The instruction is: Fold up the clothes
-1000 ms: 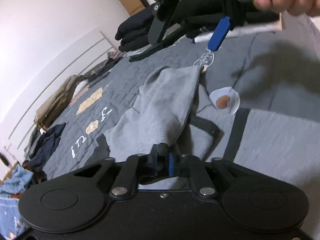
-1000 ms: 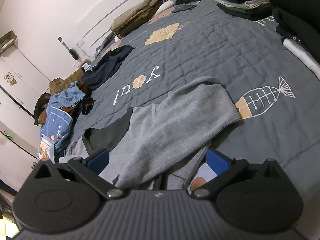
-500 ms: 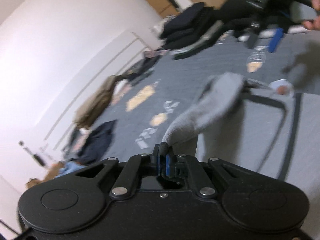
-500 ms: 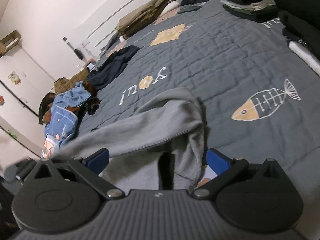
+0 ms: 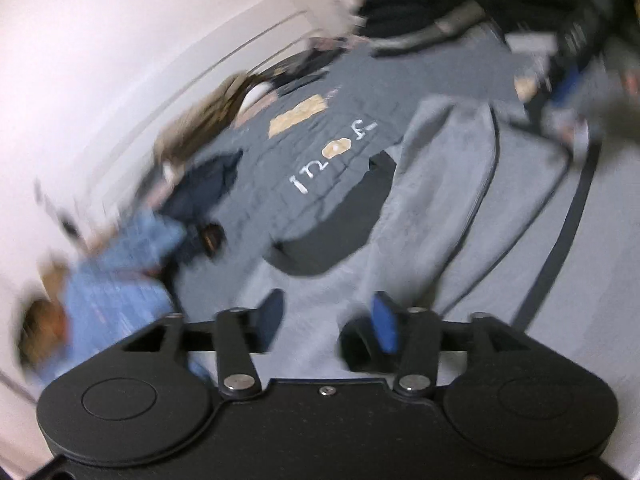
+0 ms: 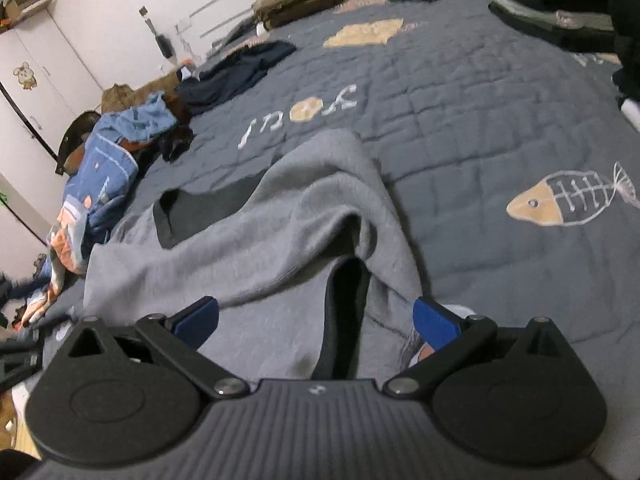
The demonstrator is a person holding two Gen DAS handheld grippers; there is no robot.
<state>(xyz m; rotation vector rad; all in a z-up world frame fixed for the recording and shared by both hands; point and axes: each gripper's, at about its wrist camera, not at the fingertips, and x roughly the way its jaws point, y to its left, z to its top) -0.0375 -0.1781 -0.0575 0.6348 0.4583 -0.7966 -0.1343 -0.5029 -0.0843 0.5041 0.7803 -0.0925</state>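
**Sleeve fold on a grey sweatshirt: release step**

The grey sweatshirt is lying on the quilted bedspread, its sleeve drawn across the body panel and draping in a loose ridge. The left gripper is hanging just above the cloth with its jaws having just been opening; the blue pads are standing partway apart and nothing is pressed between them, so the sleeve appears to be let go. The left view is blurring heavily, and fine detail there cannot be read. The right gripper is hovering over the near part of the garment with jaws spread wide and empty, a dark trim strip showing between them. Loose denim clothes and stacked dark garments are lying well apart at the bed's edges. Judged step: one sleeve is being laid inward. The next move is likely calling for flattening the ridge, then seizing the opposite sleeve or the hem by a clean edge.
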